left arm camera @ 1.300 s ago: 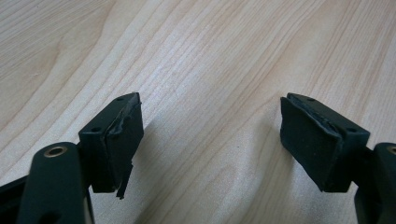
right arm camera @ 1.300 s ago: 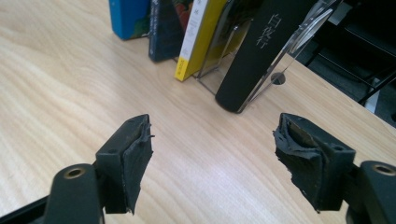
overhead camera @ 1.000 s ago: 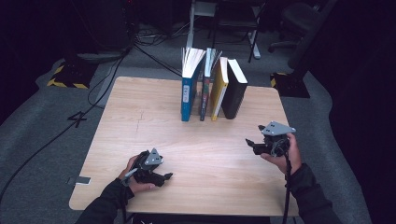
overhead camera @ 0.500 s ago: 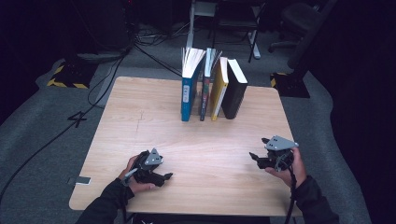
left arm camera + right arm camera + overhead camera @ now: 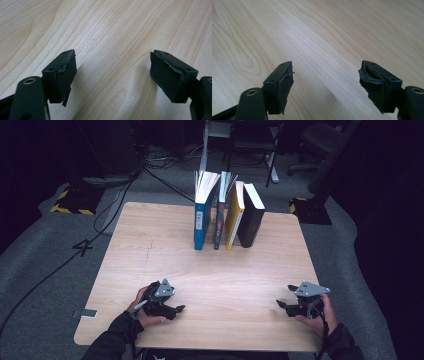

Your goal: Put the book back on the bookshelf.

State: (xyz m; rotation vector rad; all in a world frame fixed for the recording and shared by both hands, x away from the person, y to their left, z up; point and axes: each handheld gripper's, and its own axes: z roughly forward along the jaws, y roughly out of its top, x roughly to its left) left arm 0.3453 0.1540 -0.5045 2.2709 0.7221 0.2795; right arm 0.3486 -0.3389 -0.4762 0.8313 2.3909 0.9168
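Note:
Several books stand upright in a row at the far middle of the wooden table (image 5: pixel 150 250): a blue book (image 5: pixel 202 217), a dark teal book (image 5: pixel 220 215), a yellow book (image 5: pixel 234 217) and a black book (image 5: pixel 250 220). My left gripper (image 5: pixel 180 308) rests low at the near left of the table, held by a hand, open with nothing between its pads (image 5: pixel 65 75). My right gripper (image 5: pixel 281 304) sits low at the near right, pointing left, open and empty, with worn pads (image 5: pixel 372 85) over bare wood.
Grey carpet surrounds the table, with black cables (image 5: pixel 120 195) running off to the far left. A chair (image 5: pixel 320 140) and a stand's legs (image 5: pixel 270 165) are behind the table. A small grey tag (image 5: pixel 86 313) lies on the floor at the near left corner.
My right gripper has come down and toward the near edge of the table, away from the books. The left gripper has stayed put.

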